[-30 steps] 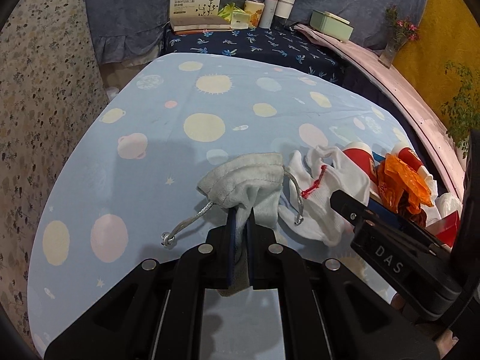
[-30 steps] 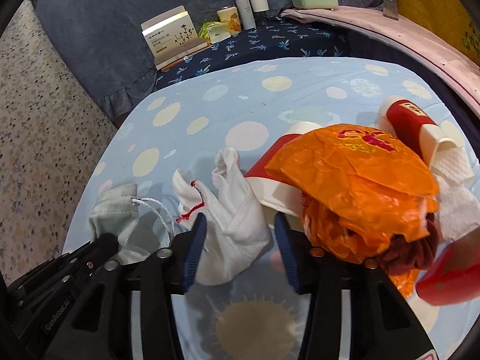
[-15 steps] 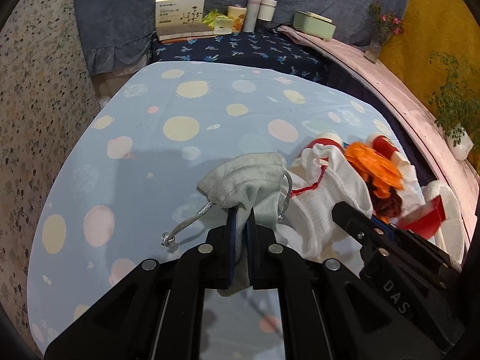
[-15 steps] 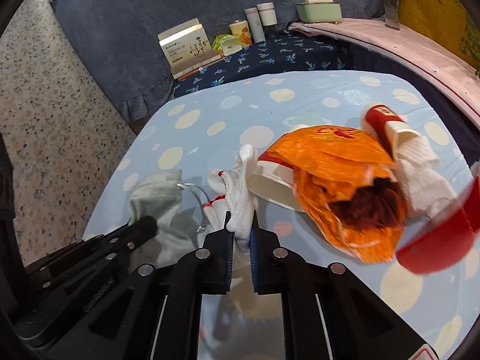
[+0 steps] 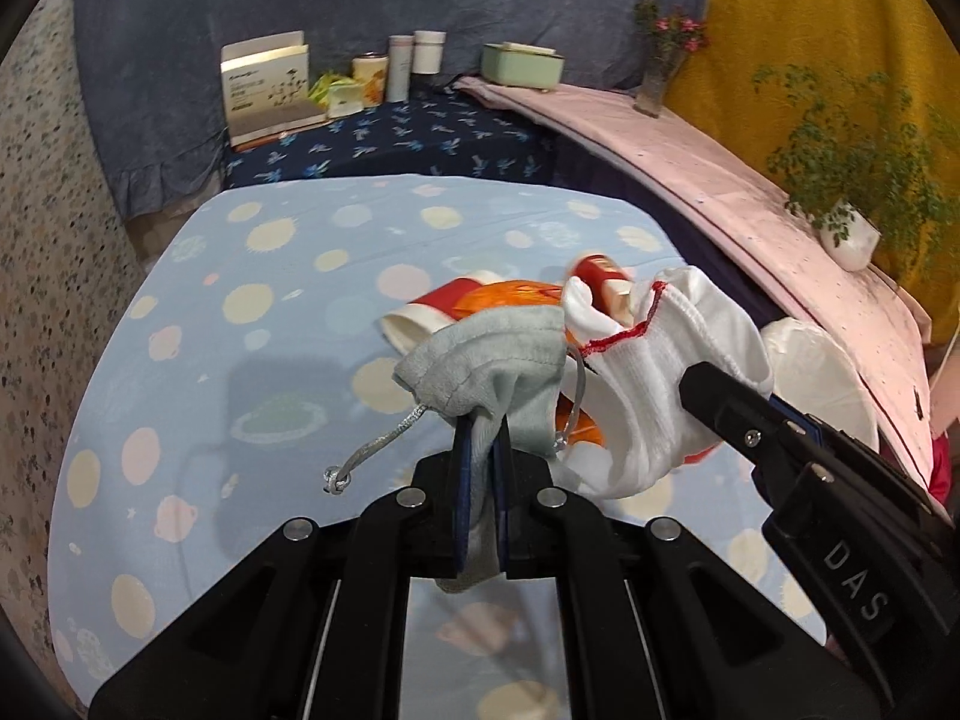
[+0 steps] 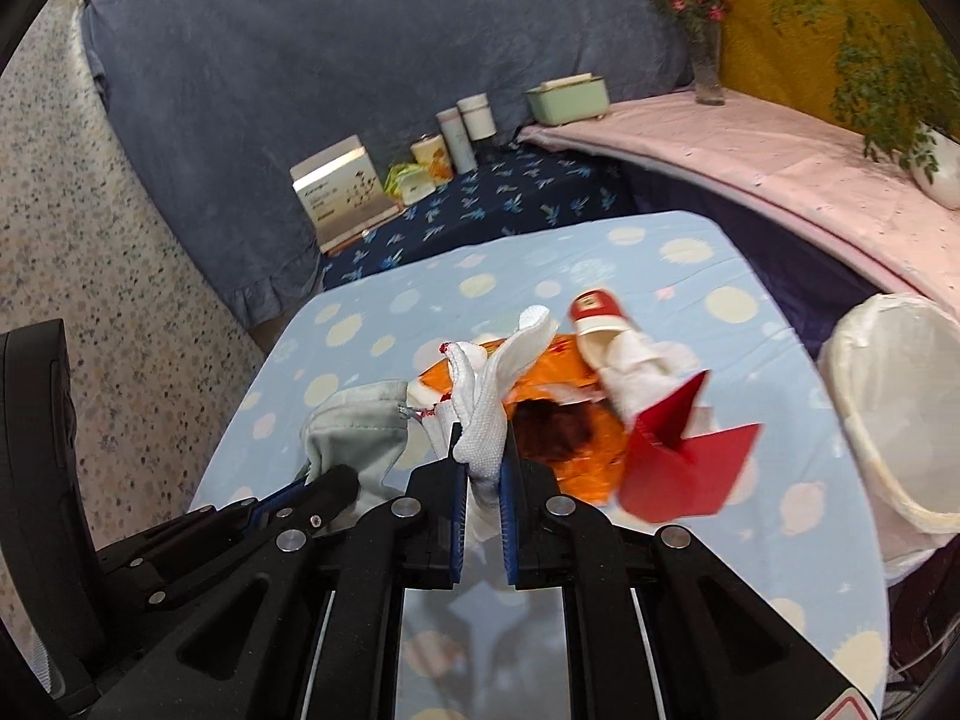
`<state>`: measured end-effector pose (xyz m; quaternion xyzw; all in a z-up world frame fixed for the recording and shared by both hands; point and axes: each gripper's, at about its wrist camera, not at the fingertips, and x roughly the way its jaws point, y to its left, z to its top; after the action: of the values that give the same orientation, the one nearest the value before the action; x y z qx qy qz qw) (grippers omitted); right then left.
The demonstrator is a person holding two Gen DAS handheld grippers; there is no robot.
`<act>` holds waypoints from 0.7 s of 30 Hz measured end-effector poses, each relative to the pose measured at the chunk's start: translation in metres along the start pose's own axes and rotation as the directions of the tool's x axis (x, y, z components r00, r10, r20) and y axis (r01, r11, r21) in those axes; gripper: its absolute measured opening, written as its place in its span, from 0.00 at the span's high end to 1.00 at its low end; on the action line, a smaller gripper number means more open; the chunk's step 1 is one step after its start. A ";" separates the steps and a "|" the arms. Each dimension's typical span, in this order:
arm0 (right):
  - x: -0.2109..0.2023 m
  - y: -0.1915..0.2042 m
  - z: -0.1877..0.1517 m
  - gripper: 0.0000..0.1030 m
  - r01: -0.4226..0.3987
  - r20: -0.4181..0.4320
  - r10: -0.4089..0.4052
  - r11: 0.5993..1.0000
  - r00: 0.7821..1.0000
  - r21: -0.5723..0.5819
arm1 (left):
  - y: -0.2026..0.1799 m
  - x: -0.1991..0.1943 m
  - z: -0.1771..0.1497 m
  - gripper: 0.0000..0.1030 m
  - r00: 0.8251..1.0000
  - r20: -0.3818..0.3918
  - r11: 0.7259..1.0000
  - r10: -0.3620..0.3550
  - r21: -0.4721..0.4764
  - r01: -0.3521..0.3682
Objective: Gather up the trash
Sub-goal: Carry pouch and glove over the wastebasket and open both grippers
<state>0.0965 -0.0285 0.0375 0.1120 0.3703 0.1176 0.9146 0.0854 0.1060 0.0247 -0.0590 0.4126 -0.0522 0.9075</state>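
My left gripper (image 5: 480, 450) is shut on a grey drawstring pouch (image 5: 498, 360), held up above the blue dotted tablecloth (image 5: 270, 360). To its right, my right gripper (image 6: 480, 468) is shut on a white glove with red trim (image 6: 486, 402); the same glove (image 5: 672, 372) hangs in the left wrist view. Below them on the cloth lie an orange plastic bag (image 6: 576, 360), red-and-white paper cups (image 6: 600, 318) with white tissue, and a red carton piece (image 6: 690, 456). A bin lined with a white bag (image 6: 888, 408) stands at the table's right edge.
At the back, a dark floral surface (image 5: 420, 138) carries a box (image 5: 264, 84), tins and bottles (image 5: 414, 63) and a green container (image 5: 522, 63). A pink-covered ledge (image 5: 720, 180) runs along the right with potted plants (image 5: 840, 204). Speckled floor (image 5: 48, 240) lies to the left.
The right gripper closed on the white glove and lifted it. Both grippers rose and shifted right with their cloth items; the bin came into view.
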 end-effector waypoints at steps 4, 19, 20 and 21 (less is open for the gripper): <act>-0.022 -0.025 0.004 0.91 0.027 0.039 -0.028 0.999 0.999 0.035 | -0.029 -0.004 0.004 0.94 1.000 0.008 0.999 -0.027 0.039 0.027; -0.083 -0.122 0.009 0.91 0.116 0.144 -0.144 0.975 0.979 0.191 | -0.134 -0.003 0.010 0.94 0.992 0.002 0.974 -0.128 0.190 0.126; -0.086 -0.130 0.008 0.91 0.123 0.146 -0.154 0.971 0.977 0.203 | -0.140 -0.002 0.010 0.94 0.991 0.000 0.971 -0.133 0.199 0.130; -0.088 -0.136 0.008 0.91 0.128 0.148 -0.161 0.969 0.976 0.212 | -0.146 -0.001 0.009 0.94 0.991 -0.002 0.968 -0.137 0.209 0.135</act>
<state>0.0588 -0.1846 0.0602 0.1861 0.3108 0.0028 0.9321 0.0848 -0.0372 0.0535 0.0082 0.3941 -0.1571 0.9055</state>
